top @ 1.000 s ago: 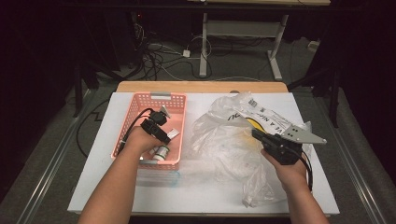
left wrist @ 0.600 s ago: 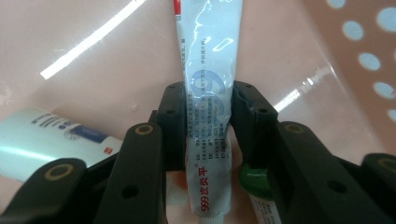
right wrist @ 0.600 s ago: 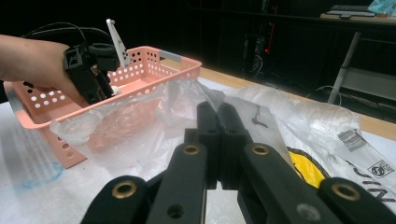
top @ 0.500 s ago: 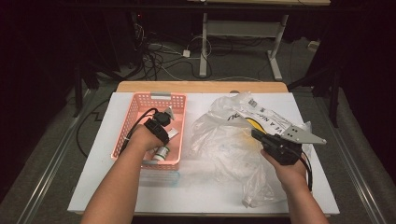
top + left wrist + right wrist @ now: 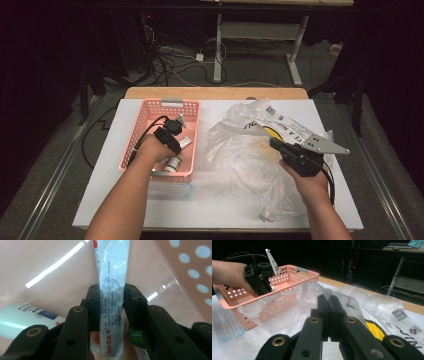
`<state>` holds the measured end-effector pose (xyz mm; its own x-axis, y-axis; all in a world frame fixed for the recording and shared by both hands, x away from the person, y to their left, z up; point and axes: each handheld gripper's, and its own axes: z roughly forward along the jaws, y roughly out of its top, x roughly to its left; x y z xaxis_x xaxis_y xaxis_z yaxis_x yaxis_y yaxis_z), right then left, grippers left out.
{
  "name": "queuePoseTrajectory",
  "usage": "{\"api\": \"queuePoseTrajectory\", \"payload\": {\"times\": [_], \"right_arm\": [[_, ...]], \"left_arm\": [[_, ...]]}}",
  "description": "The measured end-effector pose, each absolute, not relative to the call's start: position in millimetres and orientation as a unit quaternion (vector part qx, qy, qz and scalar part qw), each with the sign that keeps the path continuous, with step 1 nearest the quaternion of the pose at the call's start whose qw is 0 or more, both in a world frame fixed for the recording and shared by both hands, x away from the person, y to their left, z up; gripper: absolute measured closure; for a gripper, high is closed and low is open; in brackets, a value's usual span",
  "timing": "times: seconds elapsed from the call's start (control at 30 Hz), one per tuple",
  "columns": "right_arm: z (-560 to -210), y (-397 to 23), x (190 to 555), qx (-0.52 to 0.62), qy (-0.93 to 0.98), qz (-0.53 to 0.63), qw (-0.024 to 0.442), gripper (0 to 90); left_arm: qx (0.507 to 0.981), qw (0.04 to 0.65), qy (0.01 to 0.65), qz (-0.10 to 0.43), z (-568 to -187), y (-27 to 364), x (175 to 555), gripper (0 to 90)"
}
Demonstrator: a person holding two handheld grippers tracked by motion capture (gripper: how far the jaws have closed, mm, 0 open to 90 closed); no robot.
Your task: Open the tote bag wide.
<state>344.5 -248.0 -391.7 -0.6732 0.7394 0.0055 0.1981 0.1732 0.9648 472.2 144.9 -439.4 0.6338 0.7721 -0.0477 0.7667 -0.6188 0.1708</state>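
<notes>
White table [image 5: 100,200] with wooden far edge; directly on it pink basket [image 5: 145,116] at left, crumpled clear plastic bag [image 5: 240,155] at right.

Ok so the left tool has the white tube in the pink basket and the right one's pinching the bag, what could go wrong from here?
1. The left tool grips the tube across its soft body, so paste might squeeze out, or the tube could slip when lifted.
2. A green-capped item lies right beside the tube and may get dragged or knocked.
3. The right tool pinches only a thin fold of the plastic bag, which could tear or slide free, perhaps closing the opening.
</notes>
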Motion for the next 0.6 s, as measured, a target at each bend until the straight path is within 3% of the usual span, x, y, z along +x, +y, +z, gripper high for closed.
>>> {"api": "queuePoseTrajectory", "payload": {"times": [0.6], "right_arm": [[-390.8, -247.8, 343.7, 0.323, 0.724, 0.558, 0.244, 90.0]], "left_arm": [[0.888, 0.149, 0.433, 0.037, -430.5, 156.2, 463.6, 66.4]]}}
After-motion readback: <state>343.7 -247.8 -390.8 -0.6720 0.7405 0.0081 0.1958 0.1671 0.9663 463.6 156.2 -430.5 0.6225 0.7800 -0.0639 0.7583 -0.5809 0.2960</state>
